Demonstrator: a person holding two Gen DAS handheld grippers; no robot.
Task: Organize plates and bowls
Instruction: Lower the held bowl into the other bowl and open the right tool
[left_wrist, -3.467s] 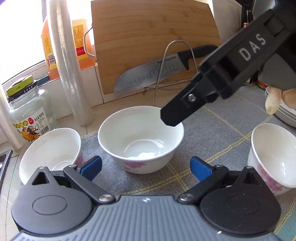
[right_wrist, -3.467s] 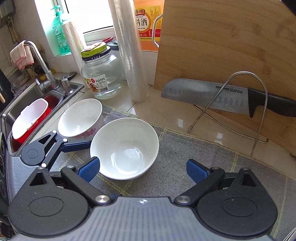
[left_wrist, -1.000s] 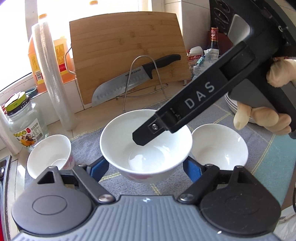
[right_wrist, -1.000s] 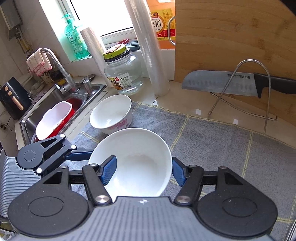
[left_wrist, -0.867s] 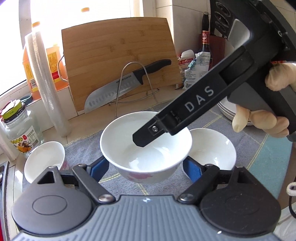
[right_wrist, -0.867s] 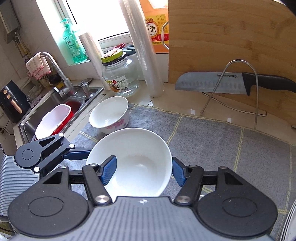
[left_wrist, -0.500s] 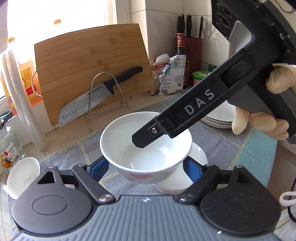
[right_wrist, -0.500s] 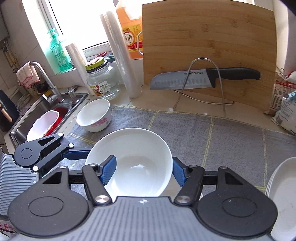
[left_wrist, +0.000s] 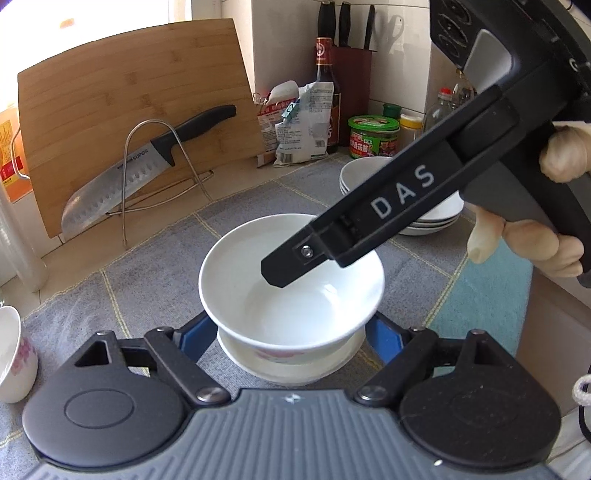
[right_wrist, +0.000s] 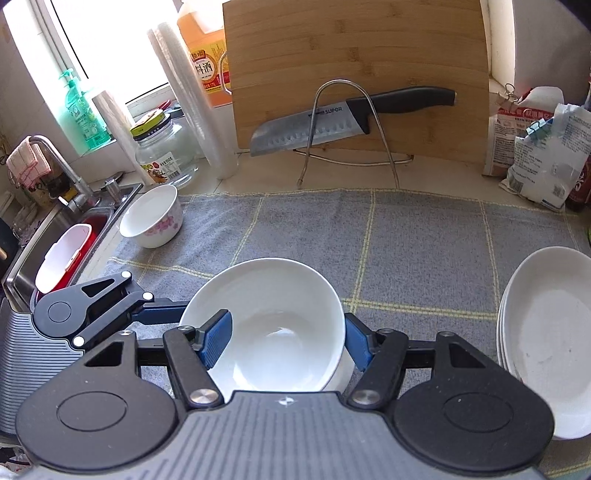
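**White bowl held over a second bowl, in front of the cutting board**

Only in the left wrist view do we see the person's hand (left_wrist: 535, 236) on the right tool's handle. That view also shows the dark sauce bottle (left_wrist: 327, 92) and green-lidded jar (left_wrist: 373, 136), both right of the cutting board (left_wrist: 129, 110). It alone shows the lower bowl (left_wrist: 288, 369) properly, right under the held bowl (left_wrist: 291, 288). We can't tell if the two touch.

Only the right wrist view gives the sink (right_wrist: 55, 236), tap (right_wrist: 55, 158), green soap bottle (right_wrist: 83, 114) and glass jar (right_wrist: 162, 155), all left of the board. In that view the lower bowl is just a sliver.

Both views show the knife (left_wrist: 140, 166) on its wire stand against the board. Both also show the plate stack (right_wrist: 546, 332) front-right of the board and a small floral bowl (right_wrist: 153, 218) front-left of it.

The held bowl is plain glossy white inside, upright, with a pink flower print low on the outside. It sits over the grey checked mat (right_wrist: 406, 251) on the worktop, in front of the board.

The left tool (left_wrist: 286, 338) is clenched on the bowl, blue pads on either side below the rim. On the right tool (right_wrist: 286, 341), one finger (left_wrist: 369, 229) reaches inside the bowl and the other pad sits at the outer rim. We can't tell if that tool presses.
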